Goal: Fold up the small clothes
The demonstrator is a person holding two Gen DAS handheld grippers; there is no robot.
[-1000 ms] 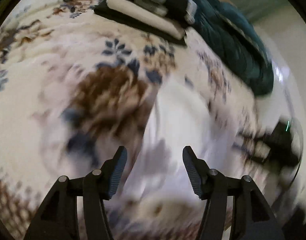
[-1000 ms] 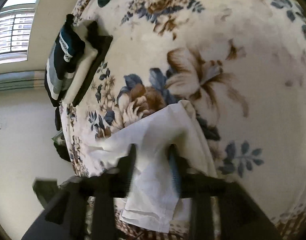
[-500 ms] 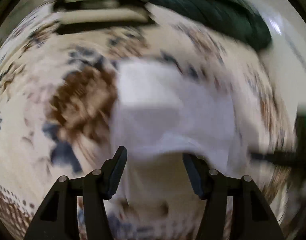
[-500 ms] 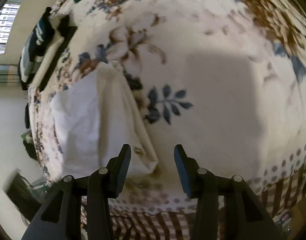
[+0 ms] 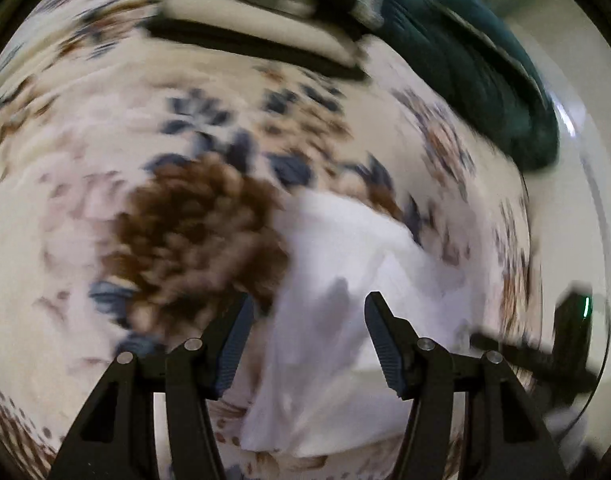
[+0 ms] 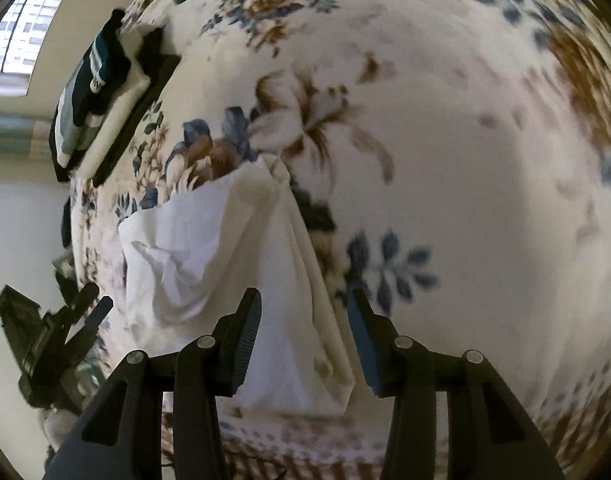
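Observation:
A white garment [image 6: 225, 248] lies partly folded on the floral bedspread [image 6: 445, 160], near the bed's front edge. My right gripper [image 6: 303, 320] hovers open over the garment's long folded right edge, which runs between its fingers. In the blurred left wrist view the same garment [image 5: 345, 280] sits under my left gripper [image 5: 307, 320], also open, its left finger over the brown flower beside the cloth. Neither pair of pads presses on the fabric. The left gripper [image 6: 97, 298] also shows at the garment's far side in the right wrist view.
A stack of folded clothes [image 6: 93, 100] rests at the bed's far end, with a dark green blanket [image 5: 485, 80] beside it. The bed's checked border [image 6: 305, 452] runs along the near edge. A window [image 6: 17, 40] is on the wall.
The right gripper swung off over bare bedspread, then came back over the garment's right edge. The left gripper shifted, so the garment now sits right of centre under its fingers.

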